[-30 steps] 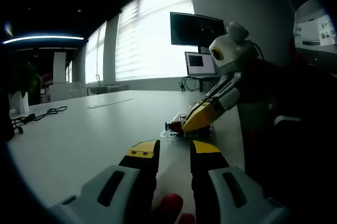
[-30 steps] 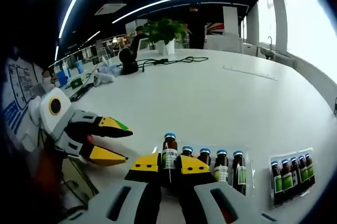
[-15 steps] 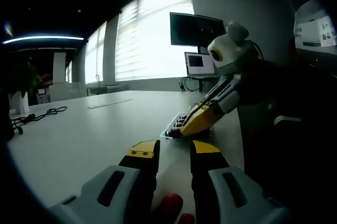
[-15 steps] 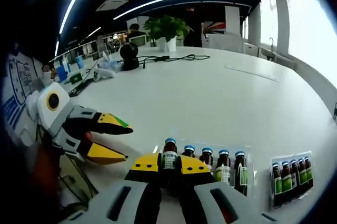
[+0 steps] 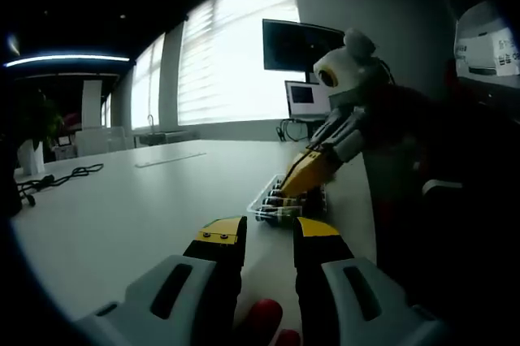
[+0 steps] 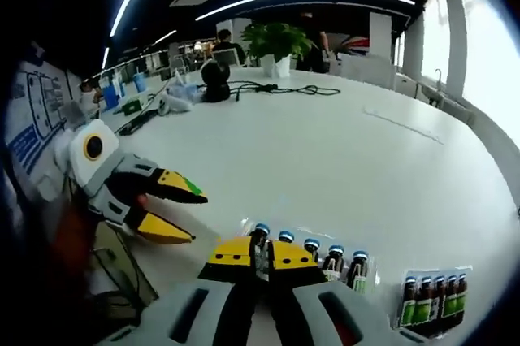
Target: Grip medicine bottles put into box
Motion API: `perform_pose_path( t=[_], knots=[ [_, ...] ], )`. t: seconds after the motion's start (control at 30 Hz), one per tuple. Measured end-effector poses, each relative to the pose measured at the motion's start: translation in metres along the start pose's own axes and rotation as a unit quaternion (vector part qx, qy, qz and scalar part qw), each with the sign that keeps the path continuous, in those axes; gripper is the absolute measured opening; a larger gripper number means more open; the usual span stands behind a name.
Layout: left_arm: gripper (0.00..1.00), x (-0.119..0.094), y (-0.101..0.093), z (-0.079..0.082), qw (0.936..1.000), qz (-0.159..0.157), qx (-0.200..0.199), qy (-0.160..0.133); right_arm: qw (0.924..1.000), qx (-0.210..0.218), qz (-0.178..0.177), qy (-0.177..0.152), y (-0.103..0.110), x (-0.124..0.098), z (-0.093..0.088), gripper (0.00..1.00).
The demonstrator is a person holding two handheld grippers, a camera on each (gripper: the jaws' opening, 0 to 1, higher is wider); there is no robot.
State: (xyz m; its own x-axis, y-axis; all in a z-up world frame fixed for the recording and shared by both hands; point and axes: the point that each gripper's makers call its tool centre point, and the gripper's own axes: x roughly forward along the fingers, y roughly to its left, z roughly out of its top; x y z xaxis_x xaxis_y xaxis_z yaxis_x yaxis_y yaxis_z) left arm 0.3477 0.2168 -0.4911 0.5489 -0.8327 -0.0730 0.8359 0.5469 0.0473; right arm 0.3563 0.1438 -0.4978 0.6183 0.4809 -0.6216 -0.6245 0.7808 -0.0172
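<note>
Small brown medicine bottles with blue caps stand in a row in a clear tray on the white table. My right gripper is shut on the leftmost bottle, whose cap shows between the yellow tips. A second pack of green-labelled bottles lies further right. My left gripper hovers open to the left of the tray. In the left gripper view my left gripper is open with nothing in it, and the right gripper slants down over the tray.
A tan box-like shape lies below the left gripper at the table edge. Far across the white table are a potted plant, black cables and a dark round device. Monitors stand by the window.
The right gripper has risen and drawn back a little above the tray, its jaws still around the leftmost bottle. The left gripper has kept its place.
</note>
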Motion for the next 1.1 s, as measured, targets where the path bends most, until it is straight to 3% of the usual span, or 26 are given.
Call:
perform_pose_path(
  t=[0.13,0.23,0.43,0.53,0.7,0.87,1.1],
  knots=[
    [0.17,0.0,0.0,0.0,1.0,0.0,-0.001,0.001,0.9965,-0.066,0.039,0.032,0.002,-0.005,0.003,0.01],
    [0.17,0.0,0.001,0.0,1.0,0.001,-0.002,0.001,0.9886,-0.114,0.083,0.054,0.012,-0.007,0.003,0.01],
    [0.17,0.0,0.001,-0.001,1.0,0.002,0.0,0.002,0.9739,-0.153,0.133,0.102,0.02,-0.006,-0.003,0.01],
    [0.17,0.0,0.0,-0.001,1.0,0.001,0.0,0.002,0.9689,-0.157,0.153,0.116,0.025,-0.003,-0.006,0.01],
    [0.17,0.0,0.0,0.0,1.0,0.0,0.0,0.001,0.9644,-0.16,0.155,0.142,0.028,0.0,-0.015,0.03],
    [0.18,0.0,-0.001,0.0,1.0,-0.001,0.0,0.001,0.9635,-0.164,0.153,0.146,0.029,0.0,-0.015,0.03],
    [0.18,0.0,-0.001,0.0,1.0,-0.001,0.0,0.0,0.9672,-0.135,0.155,0.148,0.027,0.002,-0.016,0.02]
  ],
)
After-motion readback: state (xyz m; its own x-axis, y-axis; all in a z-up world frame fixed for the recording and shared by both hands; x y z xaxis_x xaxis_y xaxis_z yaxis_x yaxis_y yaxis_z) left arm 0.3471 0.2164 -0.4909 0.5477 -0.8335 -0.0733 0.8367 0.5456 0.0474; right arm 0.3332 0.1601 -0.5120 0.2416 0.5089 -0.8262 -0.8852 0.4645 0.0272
